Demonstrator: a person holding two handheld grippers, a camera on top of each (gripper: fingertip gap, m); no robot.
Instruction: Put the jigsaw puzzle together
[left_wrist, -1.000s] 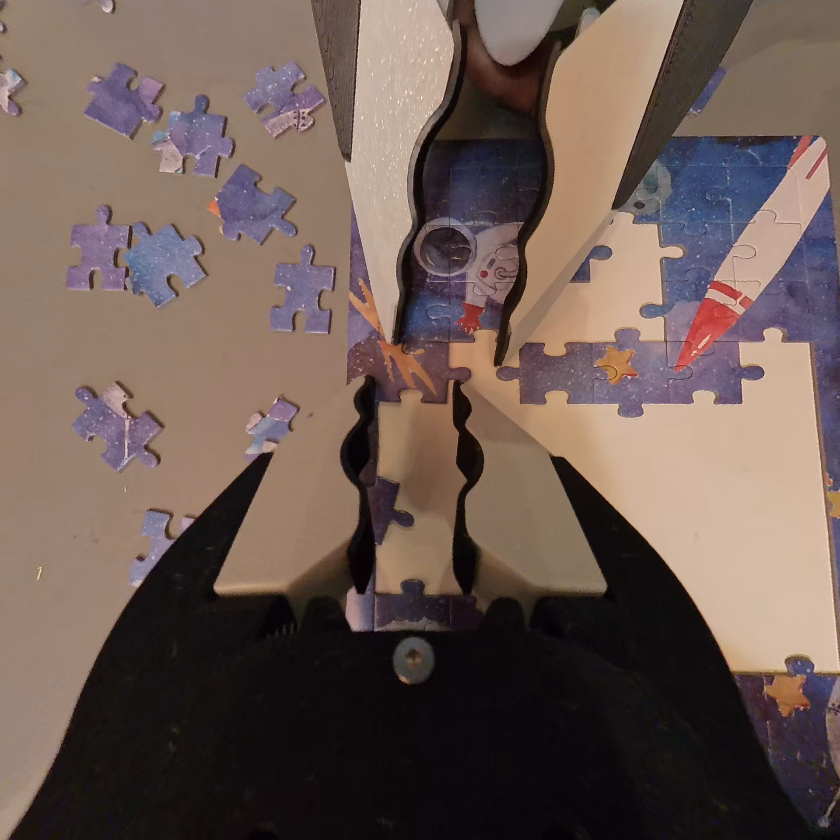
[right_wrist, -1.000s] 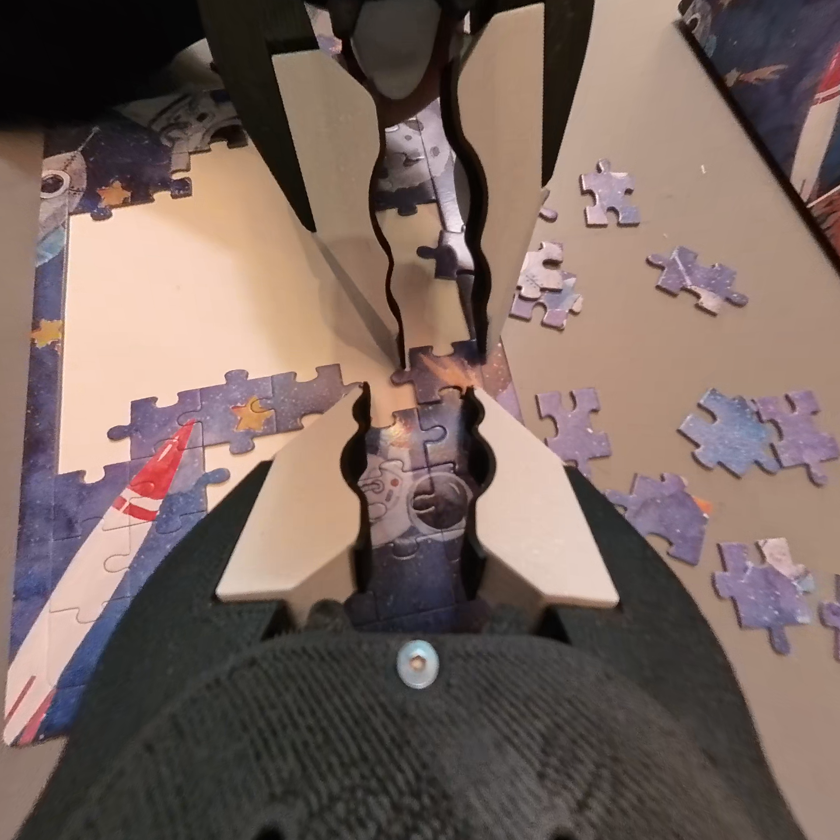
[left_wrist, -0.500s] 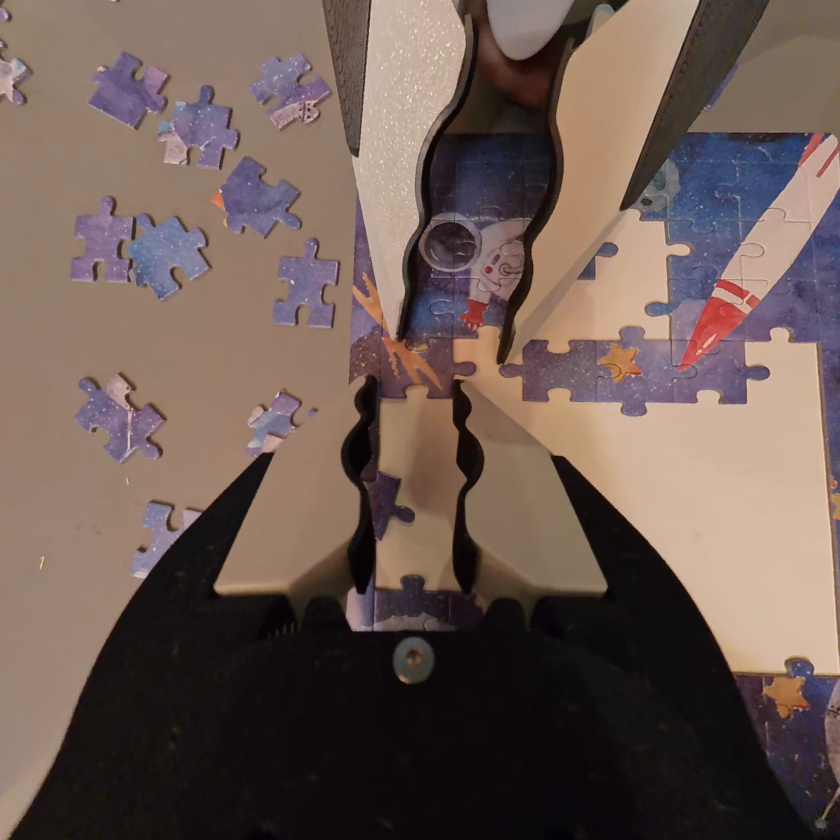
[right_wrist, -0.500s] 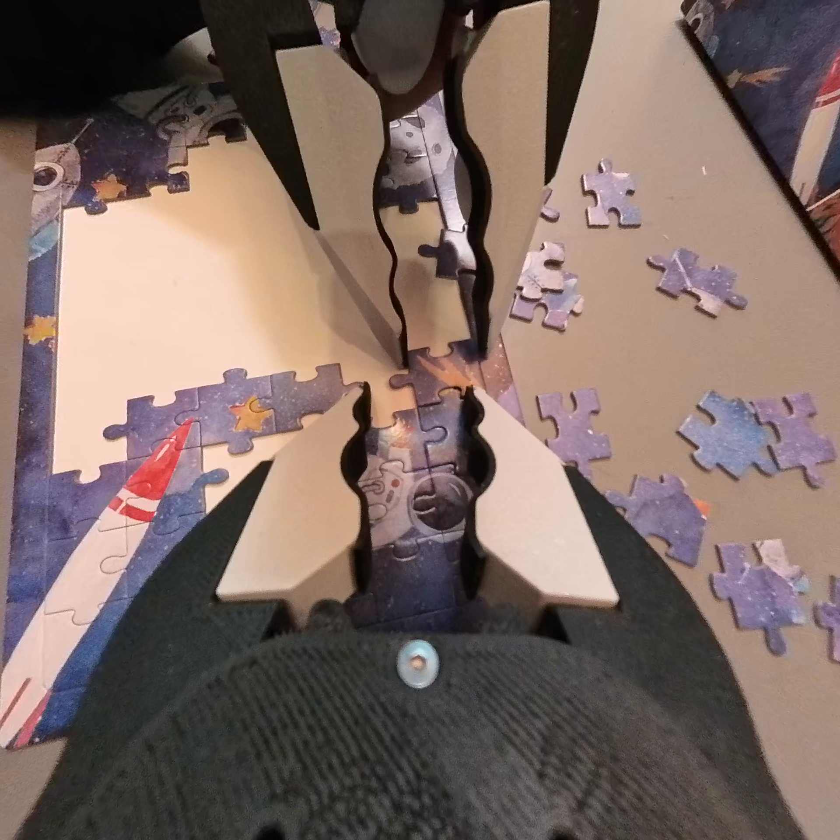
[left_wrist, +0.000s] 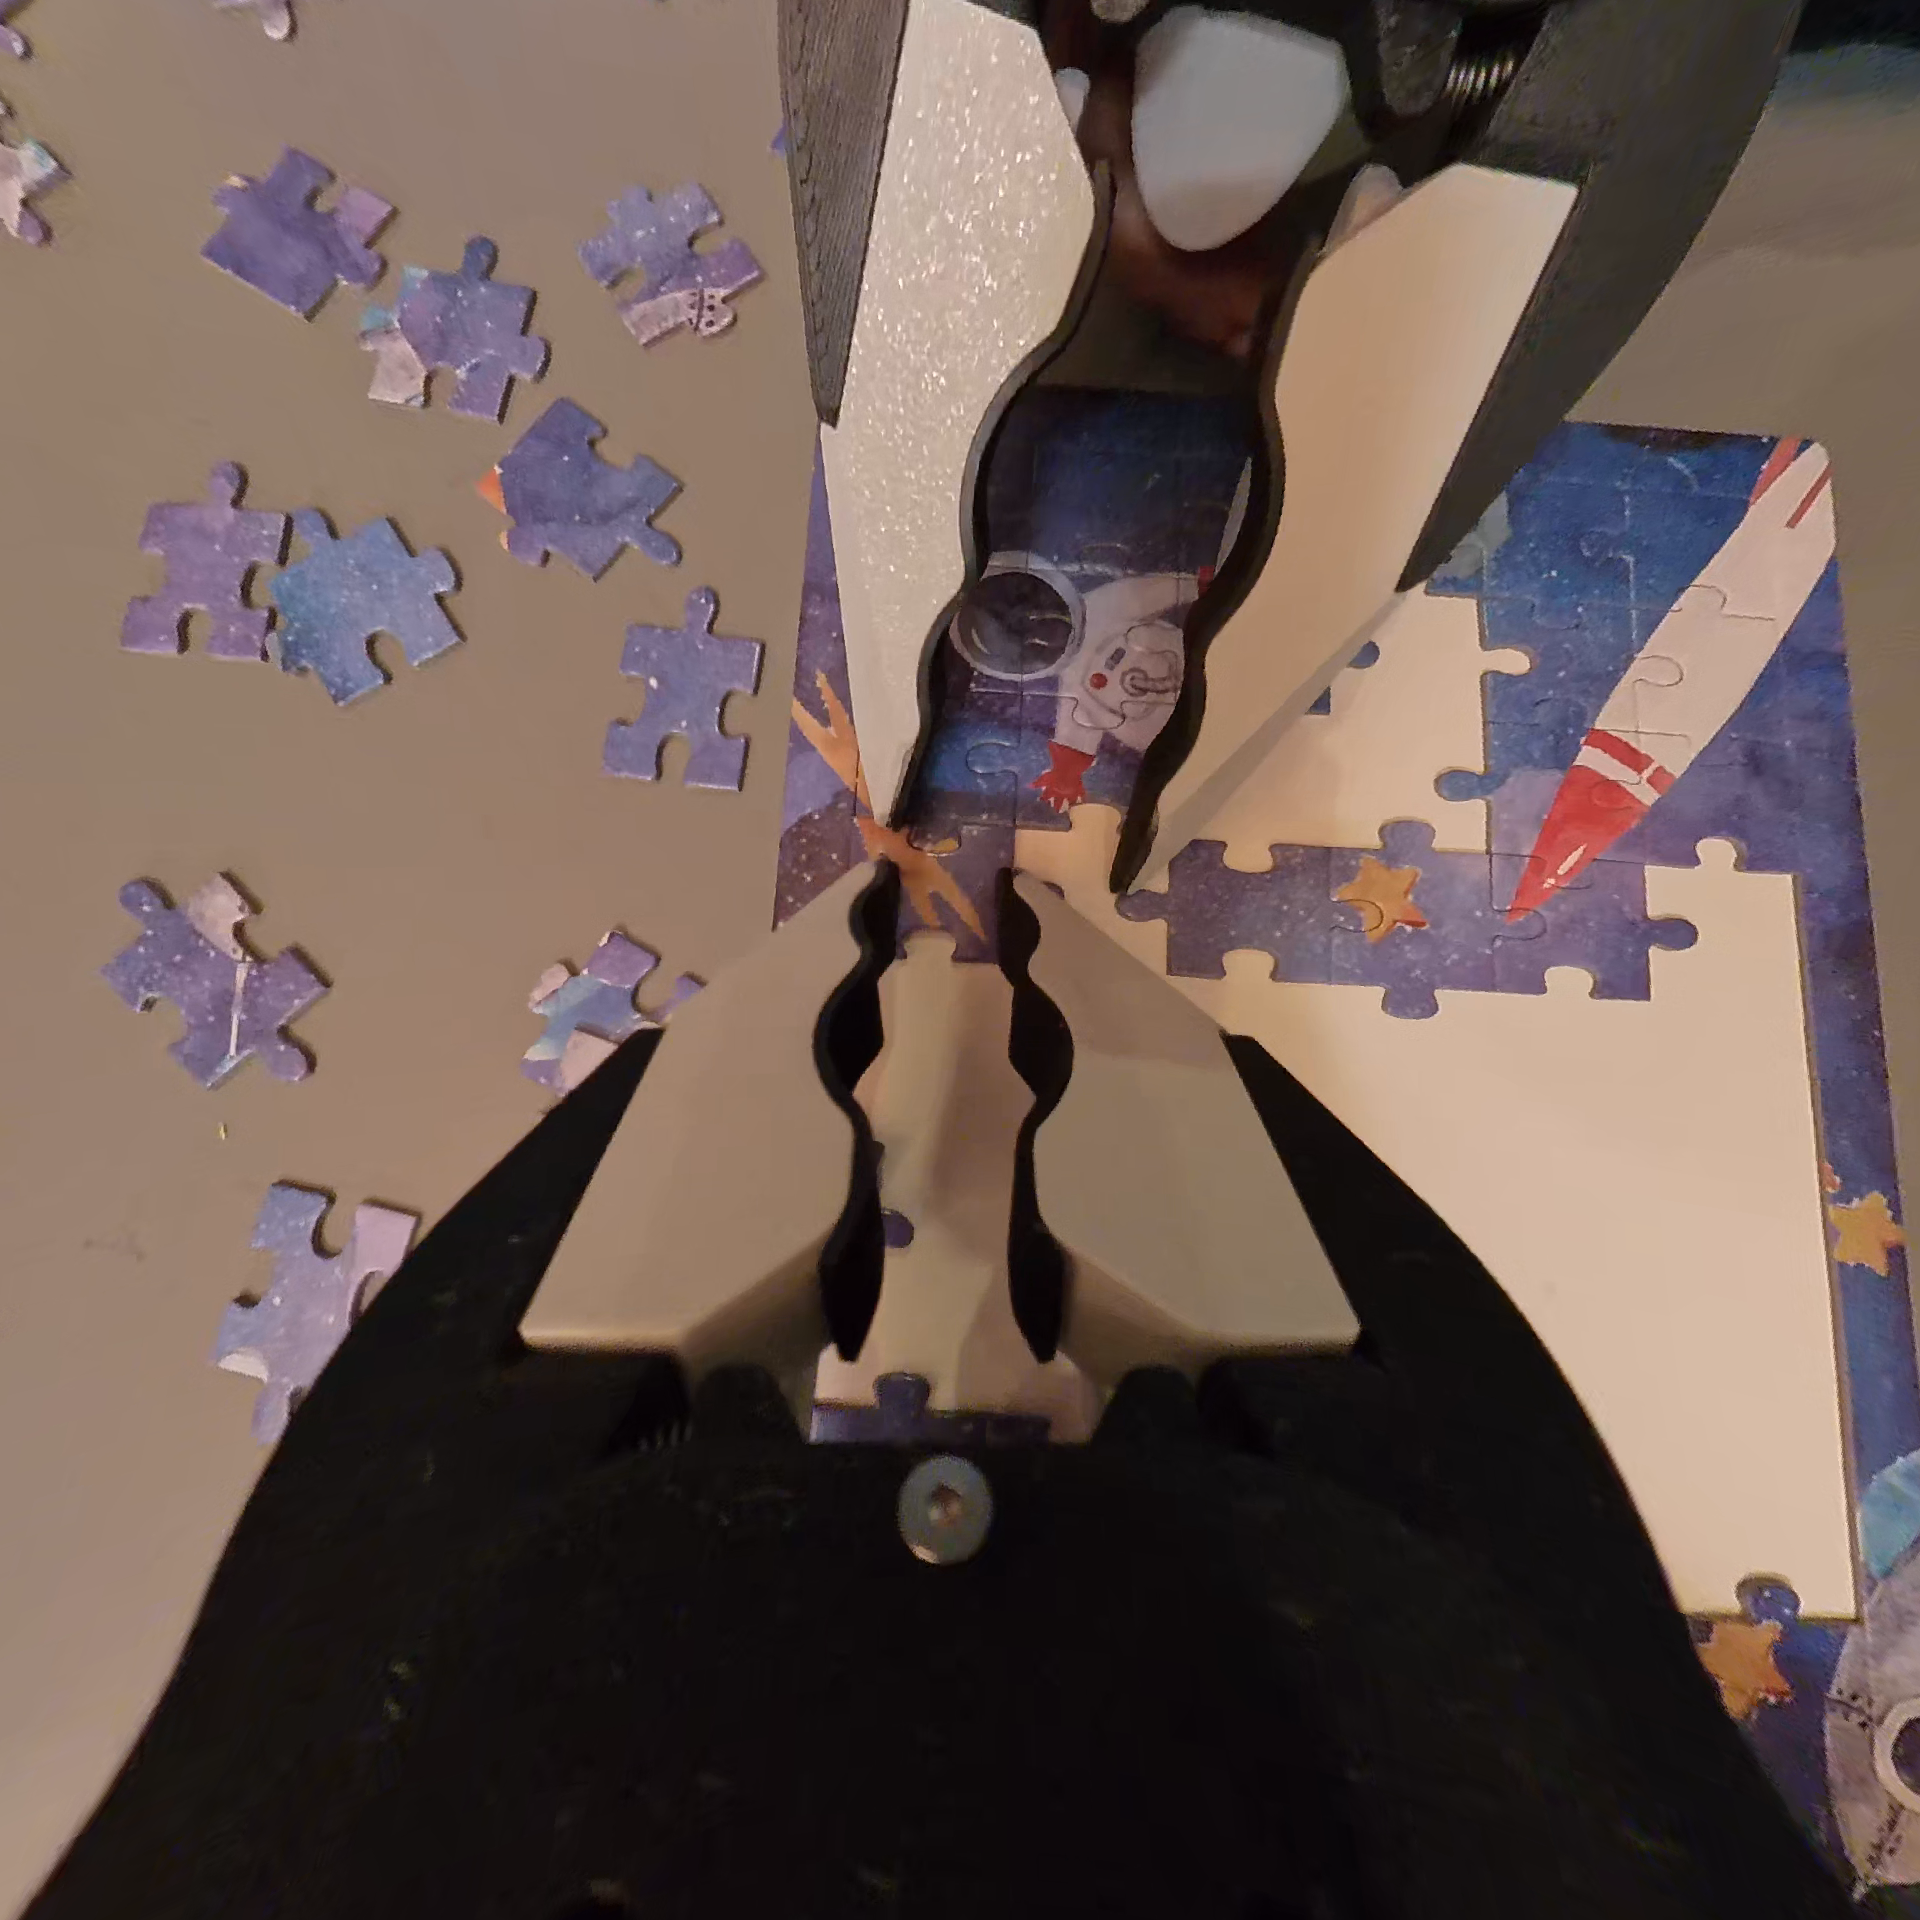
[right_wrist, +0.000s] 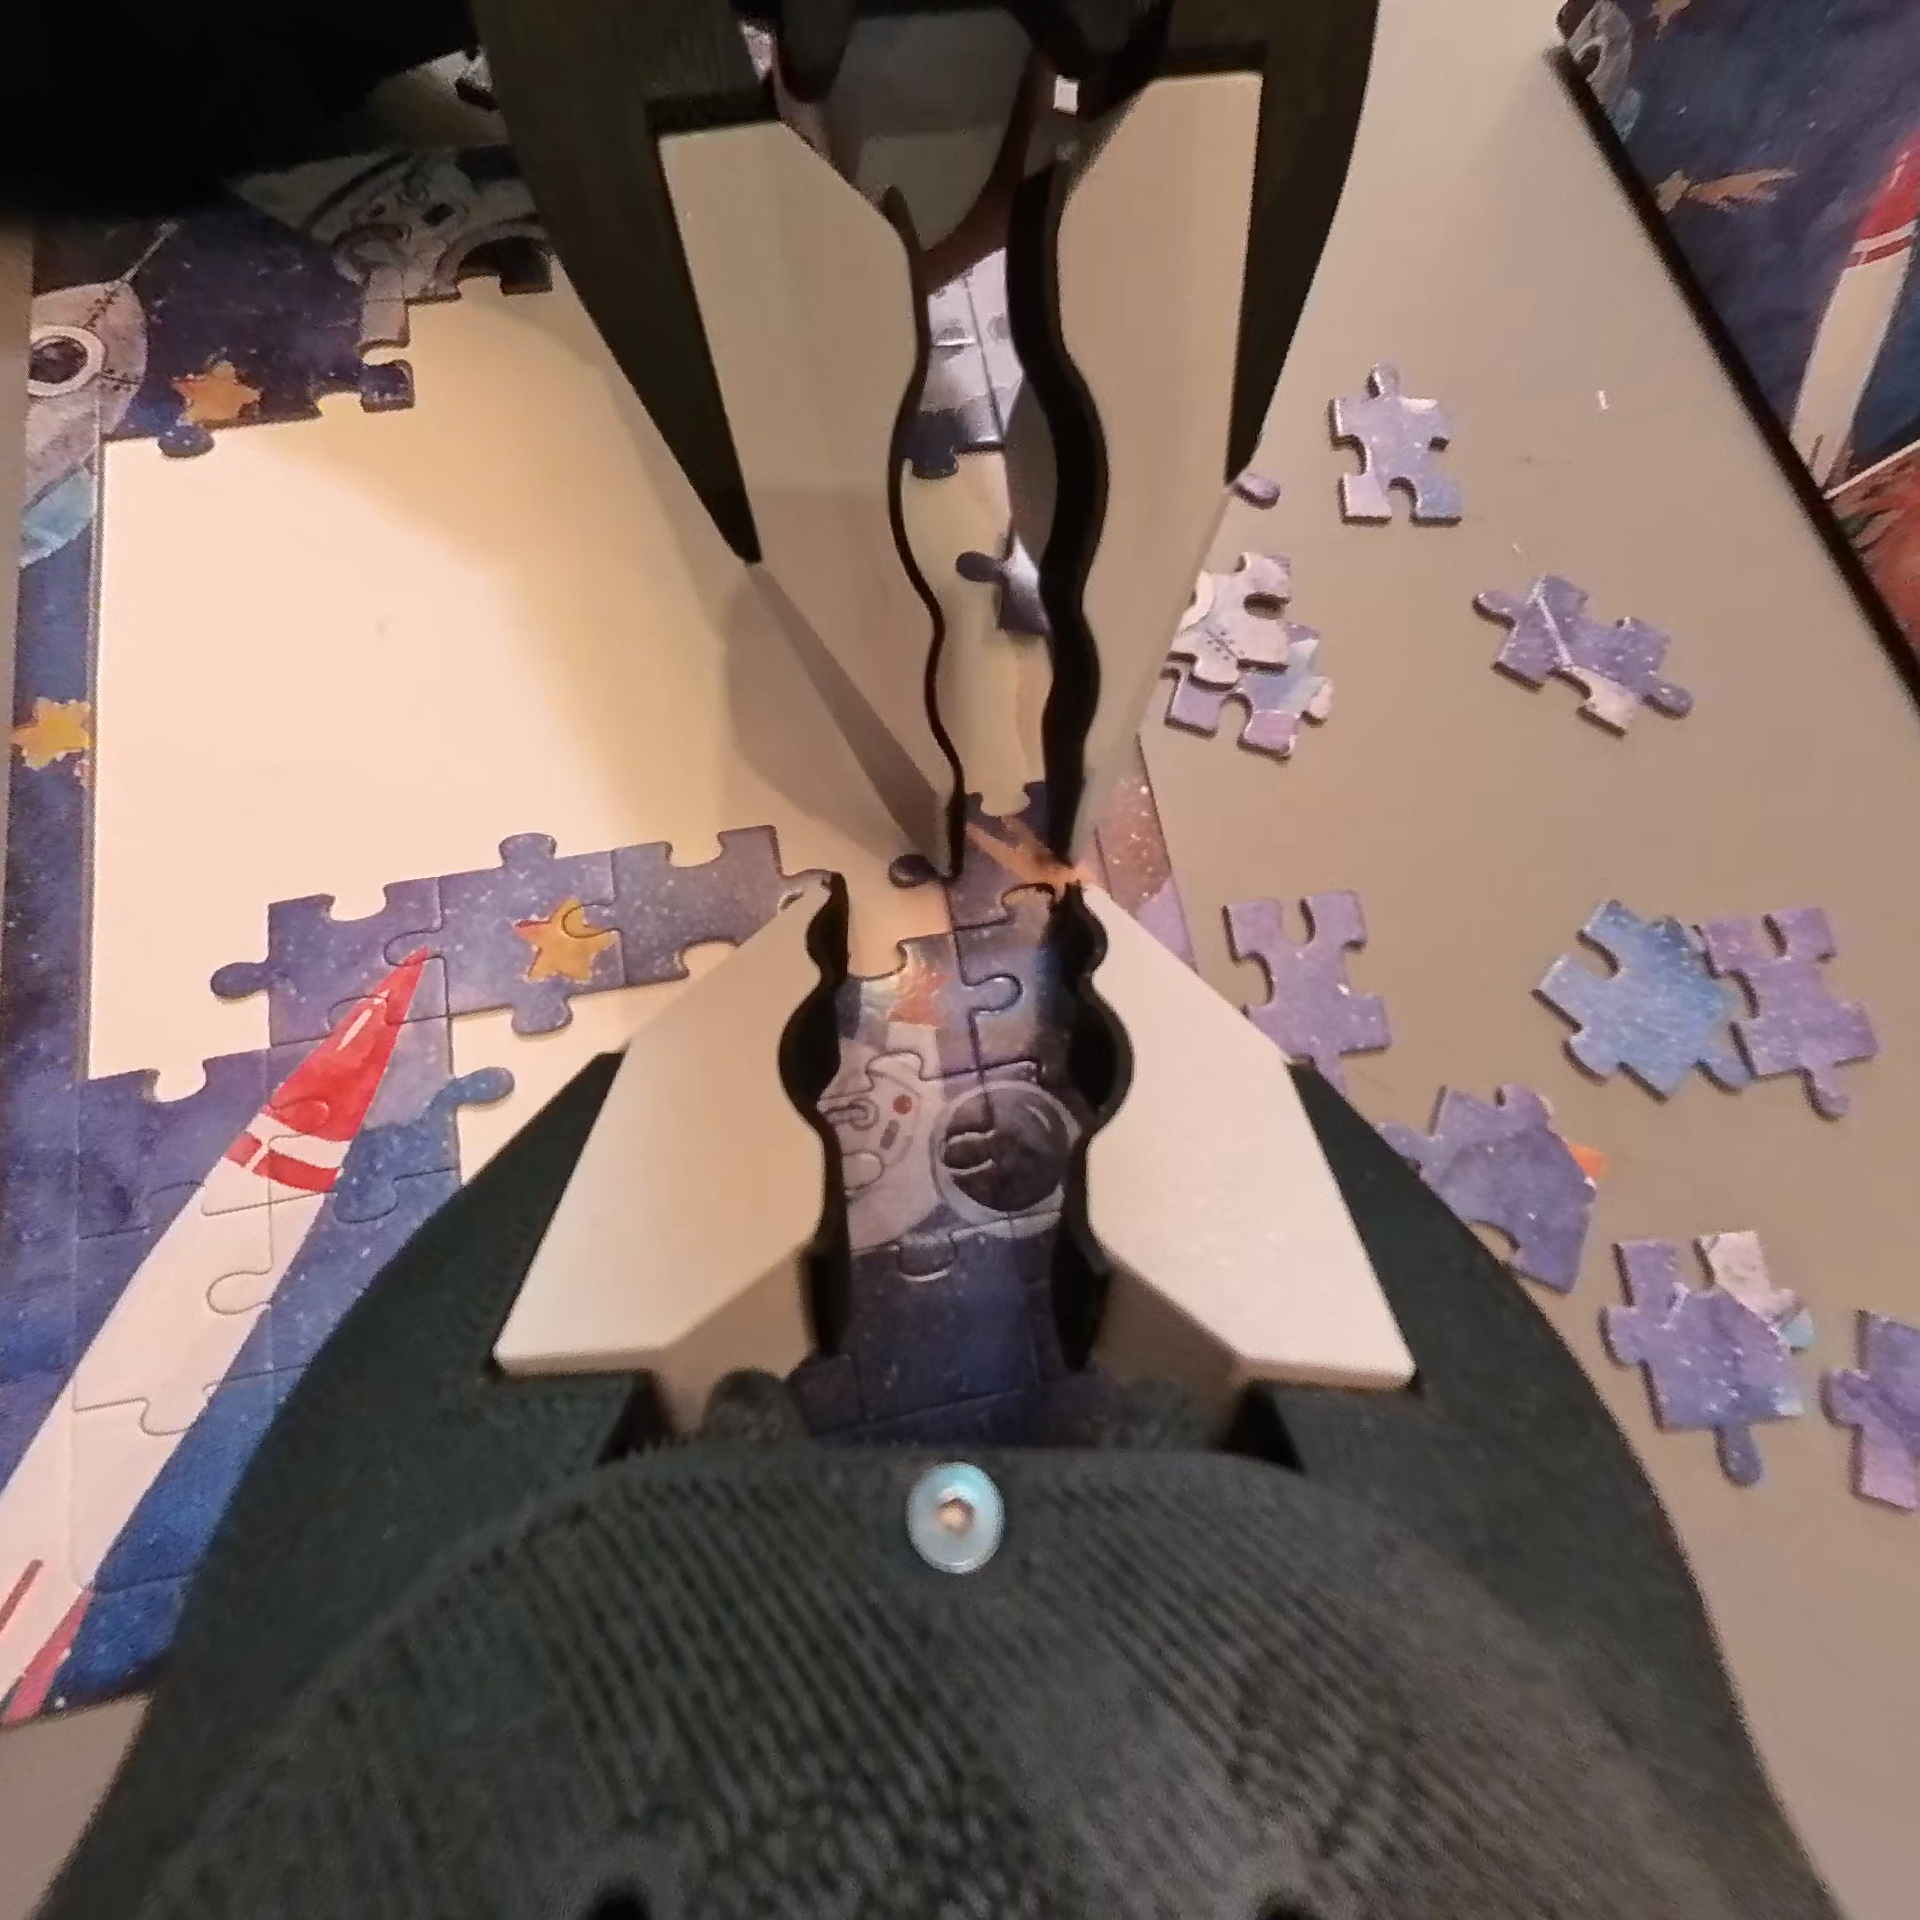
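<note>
The right tool (right_wrist: 961, 894) hangs with its beige fingers (right_wrist: 1174, 1049) parted over the astronaut part of a half-built space jigsaw in its cream tray (right_wrist: 343, 644); nothing sits between them. The left tool (right_wrist: 1003, 847) faces it tip to tip, its fingers set on either side of a purple piece with an orange streak (right_wrist: 1013, 852). Loose purple cardboard pieces (right_wrist: 1309, 997) lie scattered on the grey desk (right_wrist: 1455, 810).

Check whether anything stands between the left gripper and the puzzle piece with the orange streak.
Nothing visible does. The left gripper has its fingertips on either side of the orange-streak piece, which lies flat in the puzzle. The right gripper reaches in from the opposite side, open, just beyond it. Whether the left pads press the piece cannot be told.
</note>
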